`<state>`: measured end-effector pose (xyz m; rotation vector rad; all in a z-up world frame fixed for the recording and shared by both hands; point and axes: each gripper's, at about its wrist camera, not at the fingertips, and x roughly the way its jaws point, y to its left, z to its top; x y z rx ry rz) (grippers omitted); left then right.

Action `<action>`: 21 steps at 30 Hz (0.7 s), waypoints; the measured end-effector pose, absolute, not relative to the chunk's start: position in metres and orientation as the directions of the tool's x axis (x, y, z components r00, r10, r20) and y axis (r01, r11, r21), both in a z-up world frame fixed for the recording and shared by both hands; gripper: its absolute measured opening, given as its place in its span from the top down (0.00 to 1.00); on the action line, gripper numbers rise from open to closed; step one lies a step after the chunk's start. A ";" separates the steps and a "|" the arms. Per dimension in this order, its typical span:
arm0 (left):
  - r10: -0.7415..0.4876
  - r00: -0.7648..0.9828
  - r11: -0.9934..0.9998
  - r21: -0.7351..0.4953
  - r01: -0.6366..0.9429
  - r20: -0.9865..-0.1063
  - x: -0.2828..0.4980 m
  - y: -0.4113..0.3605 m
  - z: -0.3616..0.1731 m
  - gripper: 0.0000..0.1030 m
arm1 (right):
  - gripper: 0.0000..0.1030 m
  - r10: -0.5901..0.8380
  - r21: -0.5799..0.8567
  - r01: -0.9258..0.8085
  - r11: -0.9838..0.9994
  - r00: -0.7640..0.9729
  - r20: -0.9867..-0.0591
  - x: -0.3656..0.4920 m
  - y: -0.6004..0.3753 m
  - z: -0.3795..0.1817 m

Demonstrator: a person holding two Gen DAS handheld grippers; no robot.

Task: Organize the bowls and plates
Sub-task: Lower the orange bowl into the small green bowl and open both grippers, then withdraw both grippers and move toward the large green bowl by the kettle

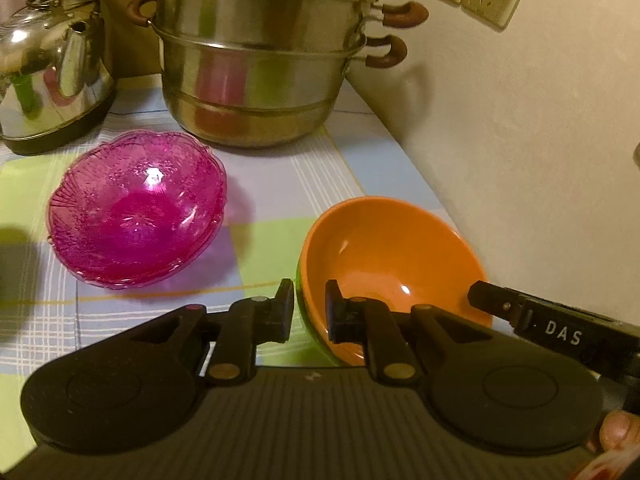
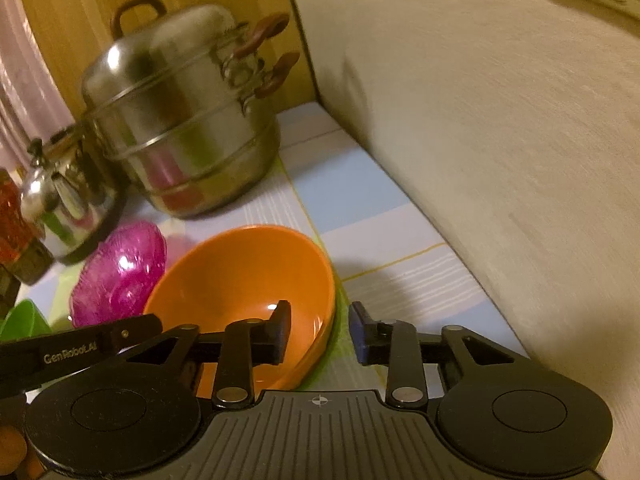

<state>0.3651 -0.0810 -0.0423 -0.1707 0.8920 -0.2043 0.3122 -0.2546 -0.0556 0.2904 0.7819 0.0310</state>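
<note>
A: How did the left gripper stand?

B: Its jaws were nearly closed across the near rim of the orange bowl, low and right of centre. The right gripper was half open, one finger inside the rim, gripping nothing.

A: Why both?

B: Probably to steady the smooth, glossy bowl for stacking. The ribbed pink bowls sat nested at centre left on the checked table.

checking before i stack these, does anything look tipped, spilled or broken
Only the orange bowl looks odd: it sits tilted, rim pinched by the left hand-held gripper. Nothing looks spilled or cracked.
</note>
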 end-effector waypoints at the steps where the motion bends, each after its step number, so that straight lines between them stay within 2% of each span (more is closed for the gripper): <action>1: -0.247 0.614 0.967 -0.235 0.103 -0.749 0.362 -0.079 -0.040 0.88 | 0.68 0.137 0.279 0.084 0.957 0.715 -0.686 0.309 -0.256 -0.053; 8: -0.242 0.642 0.965 -0.250 0.080 -0.728 0.324 -0.067 -0.020 0.87 | 0.67 0.152 0.324 0.092 0.941 0.741 -0.654 0.274 -0.256 -0.031; 13: -0.231 0.651 0.965 -0.254 0.060 -0.723 0.284 -0.056 -0.012 0.82 | 0.67 0.169 0.318 0.068 0.946 0.733 -0.659 0.242 -0.242 -0.019; 21: -0.192 0.668 0.968 -0.251 0.007 -0.719 0.218 -0.034 -0.005 0.80 | 0.67 0.177 0.277 0.027 0.961 0.709 -0.683 0.191 -0.211 -0.016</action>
